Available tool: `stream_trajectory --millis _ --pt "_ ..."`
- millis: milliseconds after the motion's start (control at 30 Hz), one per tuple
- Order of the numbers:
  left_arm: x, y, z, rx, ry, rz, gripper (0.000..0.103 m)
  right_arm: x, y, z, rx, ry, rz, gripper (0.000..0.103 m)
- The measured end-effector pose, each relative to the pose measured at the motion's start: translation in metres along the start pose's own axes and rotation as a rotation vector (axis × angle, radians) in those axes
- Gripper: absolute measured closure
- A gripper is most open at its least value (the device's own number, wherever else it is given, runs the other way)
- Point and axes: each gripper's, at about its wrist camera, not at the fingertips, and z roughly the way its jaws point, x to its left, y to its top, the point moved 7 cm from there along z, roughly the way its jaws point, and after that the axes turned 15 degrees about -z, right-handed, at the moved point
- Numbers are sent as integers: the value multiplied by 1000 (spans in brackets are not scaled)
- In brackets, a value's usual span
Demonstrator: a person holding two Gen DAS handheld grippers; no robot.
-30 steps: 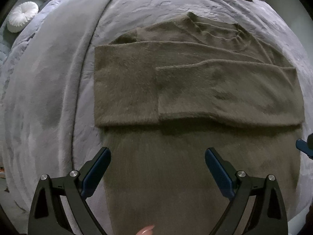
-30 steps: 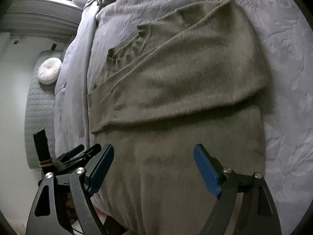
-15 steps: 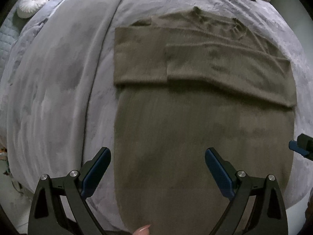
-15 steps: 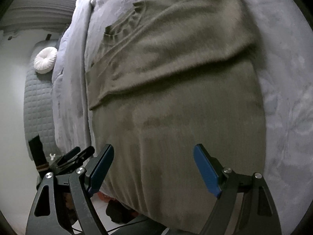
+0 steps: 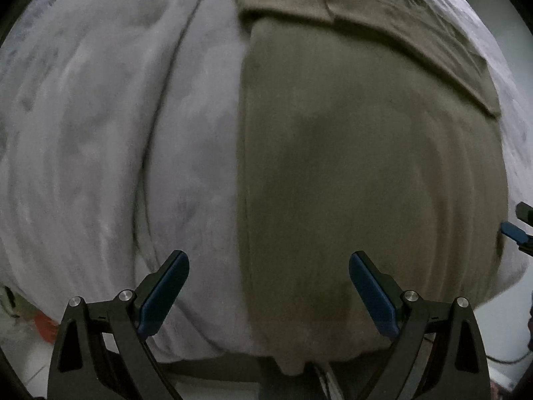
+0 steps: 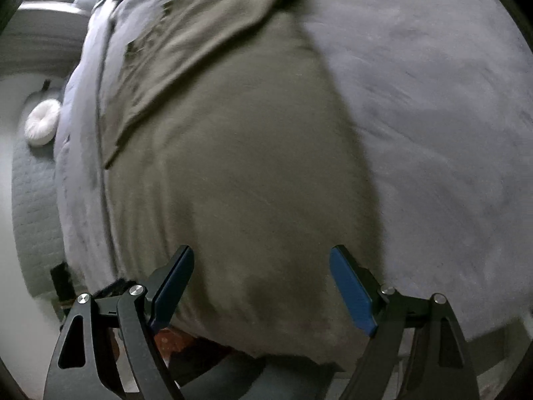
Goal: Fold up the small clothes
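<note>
Grey bed [image 5: 100, 133] carried the olive sweater [image 5: 366, 166], sleeves folded across the chest, hem hanging over the near edge. Left gripper [image 5: 269, 286] and right gripper [image 6: 261, 283] hovered above that hem with jaws spread, gripping nothing, probably lined up to lift it for the next fold.

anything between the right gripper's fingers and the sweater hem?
Nothing. In the right wrist view the right gripper is open over the sweater, gripping none of it.
</note>
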Motion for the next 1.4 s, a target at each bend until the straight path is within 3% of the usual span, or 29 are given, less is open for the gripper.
stream_trajectory --millis 267,500,767,833,900,933,967,1000,1067,1133,1233,1400 --pt "1 -54 21 95 -83 65 6 -28 -52 3 -22 20 106 17" --pt "-12 -65 37 103 -120 80 6 -17 -68 31 4 70 60 16" --pt "-43 -92 37 115 -201 147 6 4 -92 49 83 201 31 18" --pt "-51 -98 34 119 -215 143 6 4 -96 51 79 208 55 28" --pt "-51 -101 31 119 -234 125 6 3 -100 53 81 210 79 57" --pt "-46 -99 29 112 -237 117 13 1 -102 53 84 202 92 65" --pt "-40 -96 28 101 -216 112 25 0 -105 54 89 189 96 79" --pt "-37 -97 24 94 -189 117 30 0 -107 54 94 178 96 91" --pt "-36 -98 18 83 -178 131 56 4 -108 51 78 189 85 95" --pt "-40 -101 10 104 -232 135 81 12 -106 46 50 237 82 95" --pt "-46 -96 0 136 -303 127 88 26 -98 31 -1 344 98 96" --pt "-22 -72 -33 174 -497 21 88 50 -62 -2 -94 507 90 96"
